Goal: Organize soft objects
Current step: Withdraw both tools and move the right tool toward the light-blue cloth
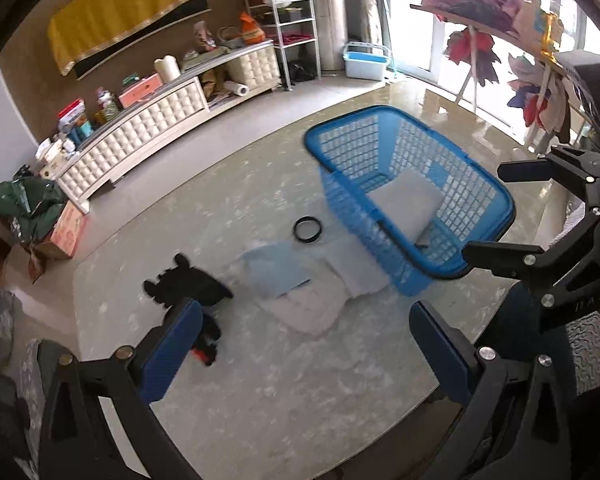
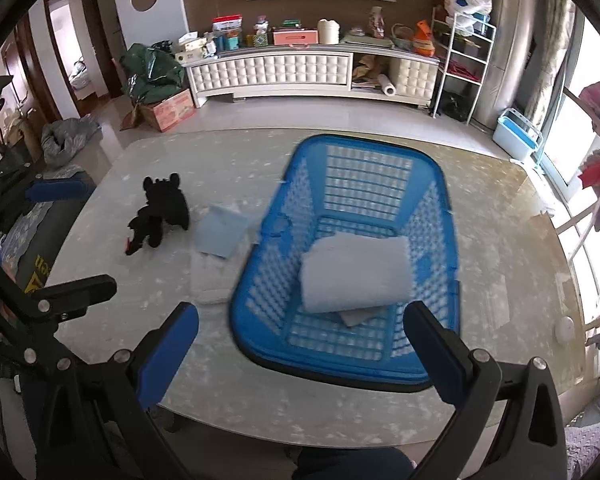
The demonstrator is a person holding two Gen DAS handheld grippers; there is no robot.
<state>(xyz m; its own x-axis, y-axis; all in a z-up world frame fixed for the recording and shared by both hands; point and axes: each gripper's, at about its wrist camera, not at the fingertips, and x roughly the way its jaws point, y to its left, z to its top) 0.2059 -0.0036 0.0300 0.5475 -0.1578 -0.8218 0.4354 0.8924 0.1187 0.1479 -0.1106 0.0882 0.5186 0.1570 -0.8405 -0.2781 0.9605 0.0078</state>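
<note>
A blue plastic basket [image 1: 348,204] [image 2: 364,142] stands on the marble table and holds a folded pale grey towel [image 1: 406,202] [image 2: 356,274], with a smaller folded piece [image 2: 356,317] beside it. To its left lie a light blue cloth [image 1: 276,270] [image 2: 222,232], a white cloth [image 1: 312,314] [image 2: 210,278] and a black plush toy [image 1: 184,284] [image 2: 164,208]. My left gripper [image 1: 306,352] [image 2: 76,240] hovers open over the cloths, holding nothing. My right gripper [image 2: 302,356] [image 1: 483,211] is open above the basket's near rim, also holding nothing.
A black ring [image 1: 307,230] lies beside the basket. Beyond the table stand a white quilted cabinet [image 2: 276,70], a wire rack [image 2: 460,60], a light blue tub [image 2: 516,136] and a green bag on a box [image 2: 156,76]. A clothes rack [image 1: 500,20] stands at the right.
</note>
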